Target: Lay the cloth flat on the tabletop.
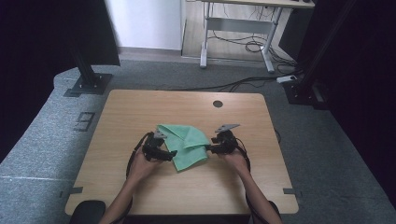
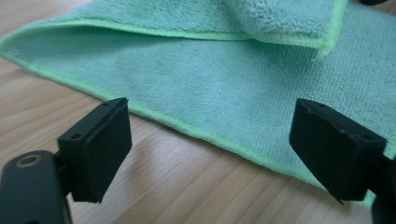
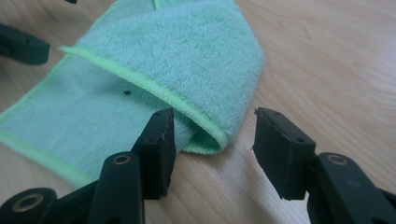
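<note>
- i've got the green cloth (image 1: 185, 146) lying near the middle of the counter (image 1: 121, 112), partly folded, with one flap turned over the lower layer.
- in the high view its long axis runs on a diagonal — from the far-left corner down toward the near-right corner.
- my left tongs (image 1: 164, 155) sit at the cloth's left edge, my right tongs (image 1: 208, 149) at its right edge; the cloth lies between the two, and both hands look about equally close.
- left tongs: wide apart, nothing between the pads. in the left gripper view the hemmed edge of the cloth (image 2: 205, 93) runs across just beyond the tips, one jaw over bare wood, the other over the fabric's border.
- right tongs: partly open, not gripping. in the right gripper view the rounded fold of the cloth (image 3: 205, 135) pokes toward the gap between the jaws, and one jaw stands right beside the folded hem — i can't say whether it's touching.
- my read: the next move turns on that fold pointing into the right tongs — a short push forward and a close would catch it, while the left needs to slide over the straight edge first.
</note>
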A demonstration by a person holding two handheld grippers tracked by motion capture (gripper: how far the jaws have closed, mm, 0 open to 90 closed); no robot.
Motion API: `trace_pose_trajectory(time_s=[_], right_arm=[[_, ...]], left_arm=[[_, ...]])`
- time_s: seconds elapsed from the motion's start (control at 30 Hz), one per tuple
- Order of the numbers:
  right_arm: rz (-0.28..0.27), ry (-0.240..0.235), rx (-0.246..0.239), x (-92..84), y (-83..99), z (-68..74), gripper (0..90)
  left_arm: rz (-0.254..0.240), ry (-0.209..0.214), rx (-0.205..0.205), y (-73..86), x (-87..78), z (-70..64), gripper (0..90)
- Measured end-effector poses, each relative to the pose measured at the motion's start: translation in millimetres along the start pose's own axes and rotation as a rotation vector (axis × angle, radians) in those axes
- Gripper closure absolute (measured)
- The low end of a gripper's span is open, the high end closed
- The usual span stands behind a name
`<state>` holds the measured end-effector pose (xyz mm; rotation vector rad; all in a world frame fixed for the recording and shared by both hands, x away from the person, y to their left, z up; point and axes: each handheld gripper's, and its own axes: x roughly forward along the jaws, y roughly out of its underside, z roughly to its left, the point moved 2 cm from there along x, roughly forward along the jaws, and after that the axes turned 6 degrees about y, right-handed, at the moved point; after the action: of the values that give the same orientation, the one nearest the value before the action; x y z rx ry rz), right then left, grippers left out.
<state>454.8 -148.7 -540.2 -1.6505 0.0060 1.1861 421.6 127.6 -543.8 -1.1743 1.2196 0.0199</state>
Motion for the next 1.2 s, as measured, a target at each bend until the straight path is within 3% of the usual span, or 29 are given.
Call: trace_pose_trajectory(time_s=[0.1, 0.13, 0.2, 0.27, 0.5, 0.6, 0.67, 0.73, 0.83, 0.97, 1.1, 1.2], right_arm=[[0.013, -0.009, 0.004, 9.0, 0.9, 1.2, 67.4], [0.018, -0.006, 0.009, 10.4, 0.7, 1.7, 75.4], [0.015, 0.012, 0.008, 10.4, -0.1, 1.9, 83.8], [-0.003, 0.027, 0.008, 4.1, -2.5, 0.7, 85.7], [-0.061, 0.073, 0.02, -39.6, -15.1, -14.9, 85.7], [-0.078, 0.1, 0.043, -56.0, -18.8, -26.9, 84.3], [-0.066, 0.113, 0.08, -57.2, -17.3, -37.6, 76.9], [-0.002, 0.14, 0.093, -50.0, -11.3, -45.5, 64.2], [0.031, 0.154, 0.121, -41.0, 4.0, -53.0, 54.4], [0.009, 0.128, 0.119, -45.6, 11.7, -47.9, 54.5], [-0.022, 0.076, 0.068, -49.5, 8.2, -32.0, 59.3], [-0.022, 0.033, 0.029, -43.1, 5.7, -17.7, 65.4]], left_arm=[[0.017, -0.014, 0.017, 1.0, 4.9, -2.7, 10.7], [0.043, -0.046, 0.039, 2.6, 9.0, -3.9, 10.7], [0.072, -0.075, 0.061, 6.1, 11.2, -3.2, 10.1], [0.069, -0.07, 0.041, 7.7, 10.1, -1.1, 10.0], [0.102, -0.096, 0.073, 11.4, 1.2, 3.0, 10.1], [0.104, -0.085, 0.058, 14.3, -1.7, 6.6, 10.2], [0.104, -0.071, 0.042, 16.3, -3.1, 9.3, 10.1], [0.107, -0.065, 0.032, 18.5, -5.4, 11.4, 10.1], [0.112, -0.079, 0.043, 21.3, -10.7, 12.2, 10.1], [0.094, -0.073, 0.03, 20.8, -14.0, 13.2, 10.2], [0.069, -0.06, 0.012, 19.6, -12.7, 12.5, 10.2], [0.069, -0.062, 0.016, 21.3, -11.6, 10.7, 10.2]])
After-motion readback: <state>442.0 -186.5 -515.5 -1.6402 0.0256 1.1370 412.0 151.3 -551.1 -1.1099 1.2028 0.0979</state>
